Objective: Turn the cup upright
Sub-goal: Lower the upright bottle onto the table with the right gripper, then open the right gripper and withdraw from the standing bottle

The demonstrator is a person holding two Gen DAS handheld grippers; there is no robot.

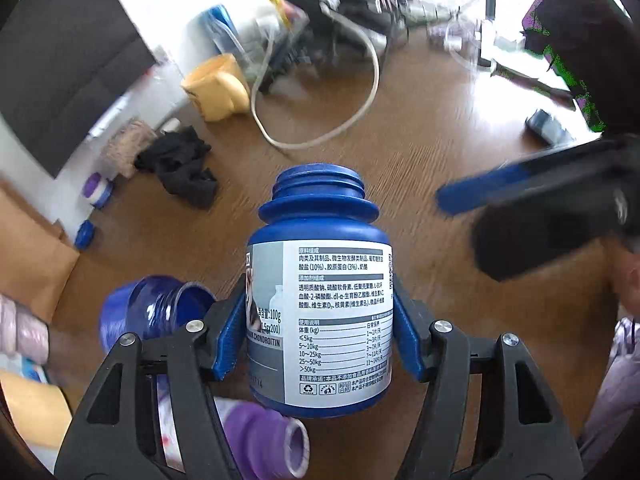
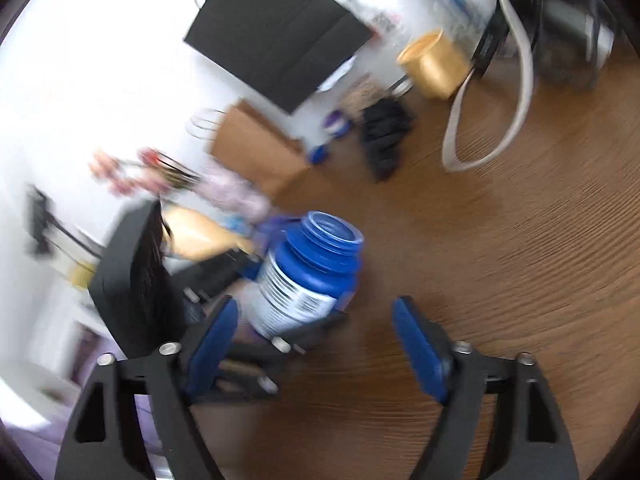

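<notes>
- On the wooden table [image 1: 420, 152] there's a ton of clutter pushed toward the far edge, and the middle is mostly bare wood grain.
- Big black panel [image 1: 68, 68] leans at the back left, with a brown paper bag [image 2: 256, 148] below it in the right wrist view.
- Left gripper [image 1: 318, 340] has its jaws clamped on the bottle [image 1: 320, 312], blue pads [image 1: 230, 340] pressed to both sides of the label. So yeah, that's the task's "cup": a blue pill-style bottle with a white label, no cap on.
- Bottle is held off the table, mouth pointing away from the left camera; in the right wrist view it's tilted, open mouth up and toward the right [image 2: 308, 272].
- Right gripper [image 2: 316, 348] has jaws wide apart with nothing between them, hanging over bare wood just right of the bottle. It's also visible as a blurry dark shape with a blue finger at the right edge of the left view [image 1: 540, 208].
- Yellow cup [image 1: 218, 88] lies on its side near the back, next to a looping white cable [image 1: 360, 100].
- Dark blue jar [image 1: 148, 312] lies on its side just left of the left gripper, mouth open.
- Purple bottle [image 1: 268, 436] lies under the held bottle, near the bottom of the left view.
- Black cloth [image 1: 180, 164] is bunched up between the yellow cup and the blue jar.
- Small blue cap [image 1: 85, 234] sits by the paper bag, a little purple-topped tub [image 1: 98, 190] just behind it.
- Both views are pretty motion-blurred, the right one especially.
</notes>
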